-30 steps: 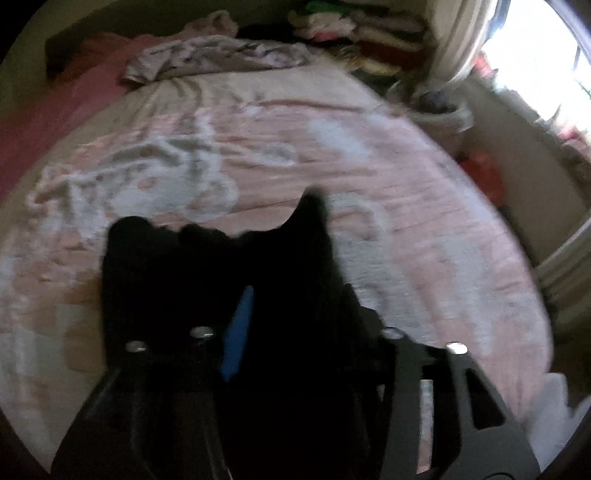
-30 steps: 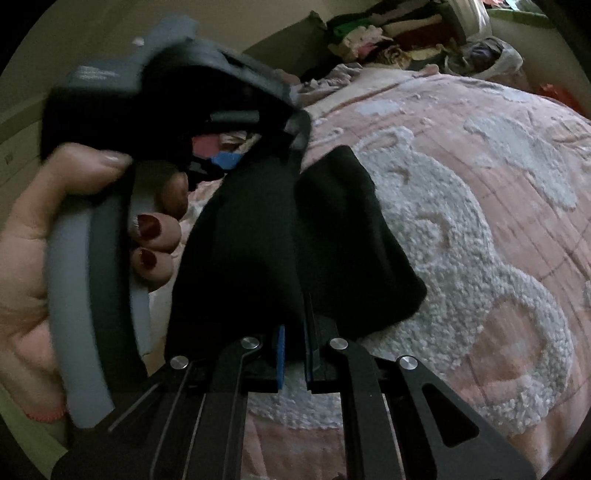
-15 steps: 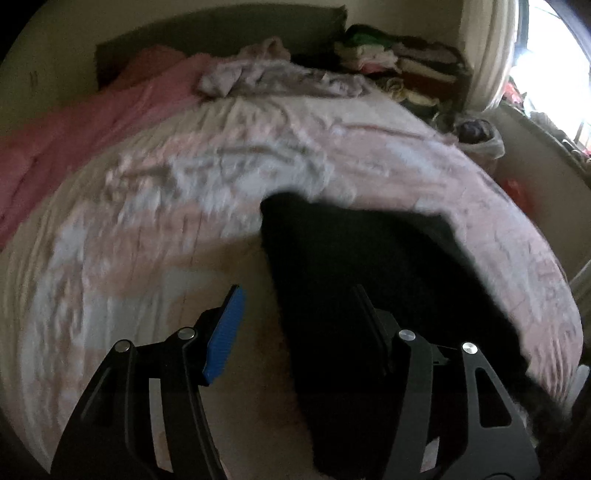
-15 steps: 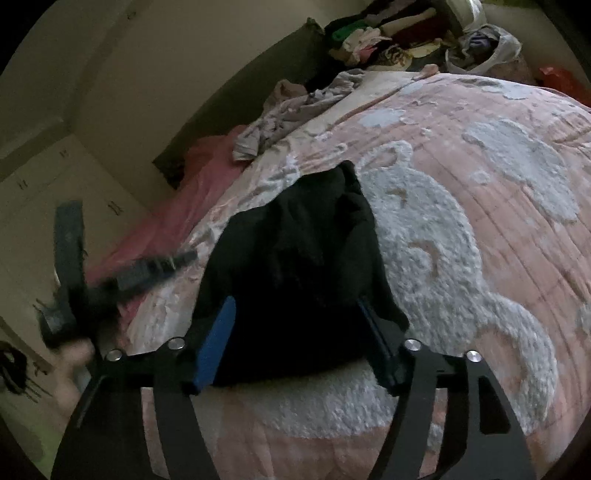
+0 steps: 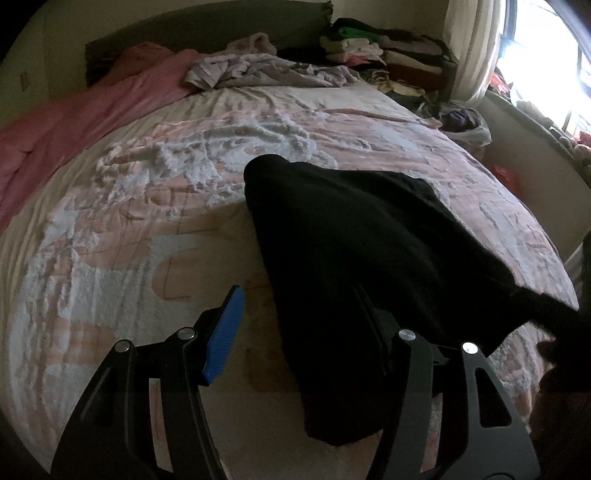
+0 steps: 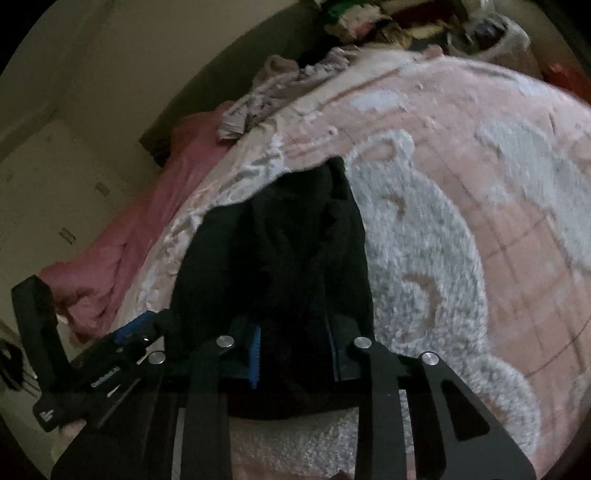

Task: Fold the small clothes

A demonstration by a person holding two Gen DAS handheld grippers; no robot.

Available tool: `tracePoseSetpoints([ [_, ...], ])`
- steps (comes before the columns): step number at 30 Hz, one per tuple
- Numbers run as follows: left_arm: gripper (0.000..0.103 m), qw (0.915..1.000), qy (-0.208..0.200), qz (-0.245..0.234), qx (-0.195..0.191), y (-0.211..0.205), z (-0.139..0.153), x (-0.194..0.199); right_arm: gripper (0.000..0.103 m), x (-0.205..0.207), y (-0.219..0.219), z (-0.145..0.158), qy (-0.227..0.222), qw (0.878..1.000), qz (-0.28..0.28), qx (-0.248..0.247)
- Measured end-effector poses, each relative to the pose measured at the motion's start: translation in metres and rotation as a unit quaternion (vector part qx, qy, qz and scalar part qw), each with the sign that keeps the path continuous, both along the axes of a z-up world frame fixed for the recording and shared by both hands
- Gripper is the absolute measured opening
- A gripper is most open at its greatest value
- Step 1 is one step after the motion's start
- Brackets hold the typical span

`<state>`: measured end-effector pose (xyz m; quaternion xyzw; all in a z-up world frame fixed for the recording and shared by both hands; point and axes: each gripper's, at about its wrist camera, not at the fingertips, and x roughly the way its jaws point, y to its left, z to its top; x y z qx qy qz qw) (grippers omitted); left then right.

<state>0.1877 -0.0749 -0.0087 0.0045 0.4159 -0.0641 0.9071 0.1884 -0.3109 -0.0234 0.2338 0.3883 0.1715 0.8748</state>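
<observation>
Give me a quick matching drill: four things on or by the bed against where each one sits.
1 black garment
2 pink blanket
3 crumpled pale cloth
4 stacked clothes

A beside the curtain
B along the far left side
C middle of the patterned bedspread
D against the headboard

Pairs: 1-C, 2-B, 3-D, 4-A

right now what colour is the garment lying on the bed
Black, plain with no pattern; the garment shows best in the left wrist view, on the pink-and-white bedspread.

White lettering on the left tongs (image 6: 127, 334) is too blurred to read.
</observation>
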Motion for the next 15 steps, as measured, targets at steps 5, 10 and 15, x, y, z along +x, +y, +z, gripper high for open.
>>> tracePoseSetpoints([
  [5, 0.051, 1.0, 0.003, -0.009, 0.0, -0.006, -0.001, -0.002, 0.026, 0.004, 0.002, -0.019, 0.02, 0.998, -0.019, -0.052],
  [10, 0.052, 0.9999, 0.006, -0.014, 0.002, -0.009, -0.002, -0.003, 0.034, 0.002, -0.006, -0.031, 0.033, 0.998, -0.035, -0.034],
  [15, 0.054, 0.9999, 0.008, -0.013, 0.001, -0.008, -0.003, -0.004, 0.039, -0.002, -0.003, -0.03, 0.029, 0.998, -0.039, -0.042],
])
